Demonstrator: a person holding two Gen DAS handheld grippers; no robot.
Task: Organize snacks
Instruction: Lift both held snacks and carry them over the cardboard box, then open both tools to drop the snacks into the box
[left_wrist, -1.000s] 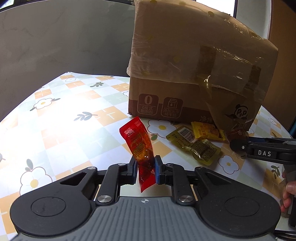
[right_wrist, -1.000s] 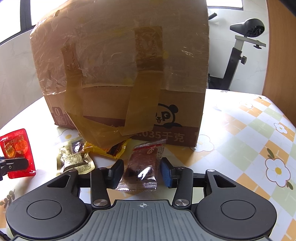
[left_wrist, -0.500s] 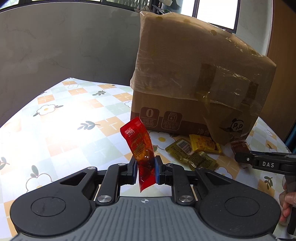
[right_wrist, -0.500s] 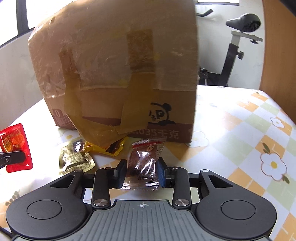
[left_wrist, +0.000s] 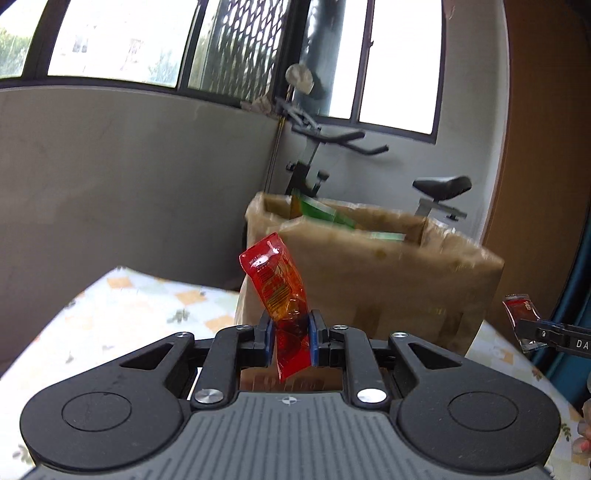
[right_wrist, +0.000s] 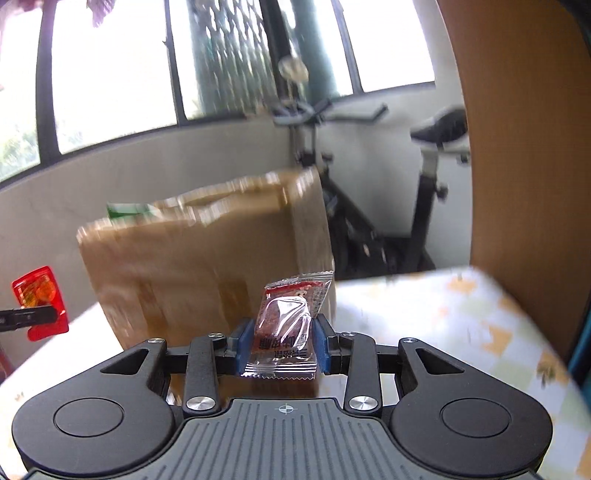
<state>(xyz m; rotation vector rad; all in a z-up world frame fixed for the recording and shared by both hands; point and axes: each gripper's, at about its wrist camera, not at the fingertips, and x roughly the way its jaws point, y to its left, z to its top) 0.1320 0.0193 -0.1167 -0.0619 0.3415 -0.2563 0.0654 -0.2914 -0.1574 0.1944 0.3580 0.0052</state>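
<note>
My left gripper (left_wrist: 291, 341) is shut on a red snack packet (left_wrist: 275, 282) that stands up from its pads, level with the upper part of the taped cardboard box (left_wrist: 373, 280). The box's top is open, with green packaging (left_wrist: 321, 212) inside. My right gripper (right_wrist: 283, 347) is shut on a clear brown snack packet (right_wrist: 291, 321), held in front of the same cardboard box (right_wrist: 192, 266) near its right corner. In the right wrist view the red snack packet (right_wrist: 38, 301) shows at far left. The left wrist view catches the brown snack packet (left_wrist: 521, 314) at far right.
The floral tablecloth (left_wrist: 122, 306) covers the table below both grippers. An exercise bike (right_wrist: 388, 177) stands behind the box by the grey wall and windows. A wooden panel (right_wrist: 517, 129) rises at the right. Fingers of a hand (left_wrist: 583, 439) show at the lower right edge.
The right gripper shut on the brown packet, then both grippers rose with their packets from the table to the height of the box's upper part. The loose snacks on the table have dropped out of view.
</note>
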